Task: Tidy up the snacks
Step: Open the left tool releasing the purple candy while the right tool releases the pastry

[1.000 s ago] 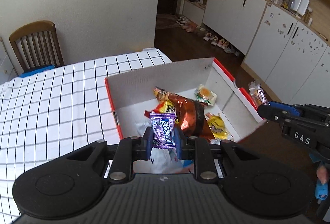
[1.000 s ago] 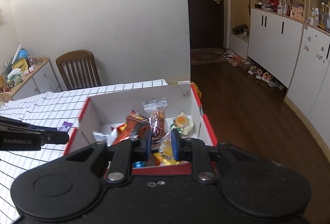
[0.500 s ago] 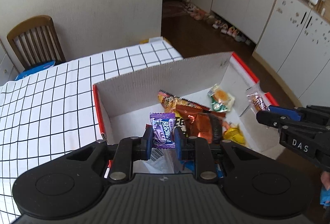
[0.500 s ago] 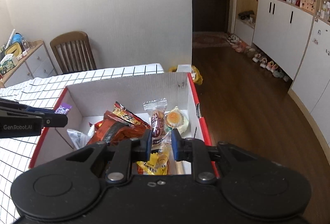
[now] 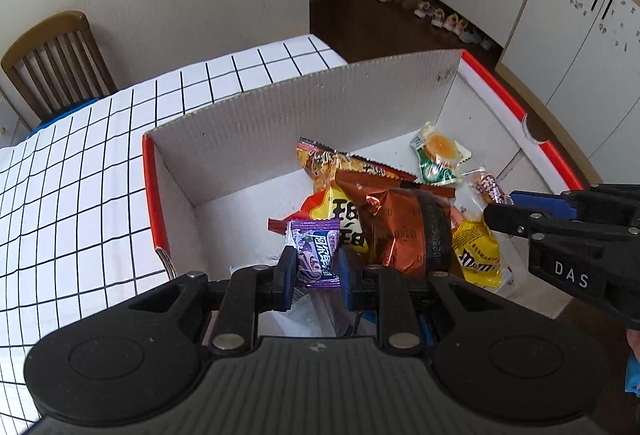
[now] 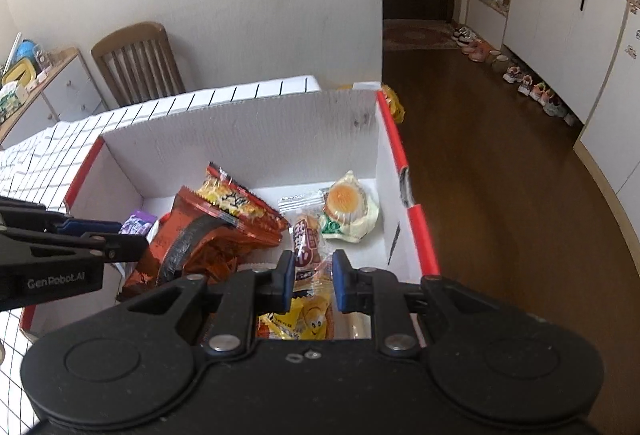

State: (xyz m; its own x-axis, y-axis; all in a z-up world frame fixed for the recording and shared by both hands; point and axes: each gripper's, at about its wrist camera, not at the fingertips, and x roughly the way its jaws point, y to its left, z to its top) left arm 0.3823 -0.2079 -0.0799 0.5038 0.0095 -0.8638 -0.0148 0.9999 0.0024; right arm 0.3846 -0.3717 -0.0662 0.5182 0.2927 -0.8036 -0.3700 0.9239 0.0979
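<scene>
The left claw (image 5: 316, 269) is gripping a purple candy (image 5: 316, 255) between its blue pads, hanging over the near left part of the box (image 5: 280, 107). The right claw (image 6: 308, 277) is clamping a brown-and-orange sausage pack (image 6: 305, 243) upright, over the near right part of the same box. Both snacks are sitting above the box's inside, not yet lying on its floor as far as the views show, so both claws seem to be in the middle of dropping off. Inside the box several snacks are already lying: a big brown bag (image 5: 404, 231) and an orange noodle pack (image 5: 340, 167) piled near the middle, a burger gummy (image 5: 438, 155) at the far right corner, and a yellow candy bag (image 5: 478, 255) at the near right. The box is standing at the right end of the checked surface (image 5: 80, 175), whose visible part is showing no other snacks. Judging from this, most of the sorting is looking done: what is remaining is letting go of these two, then checking for any stragglers outside the views.
</scene>
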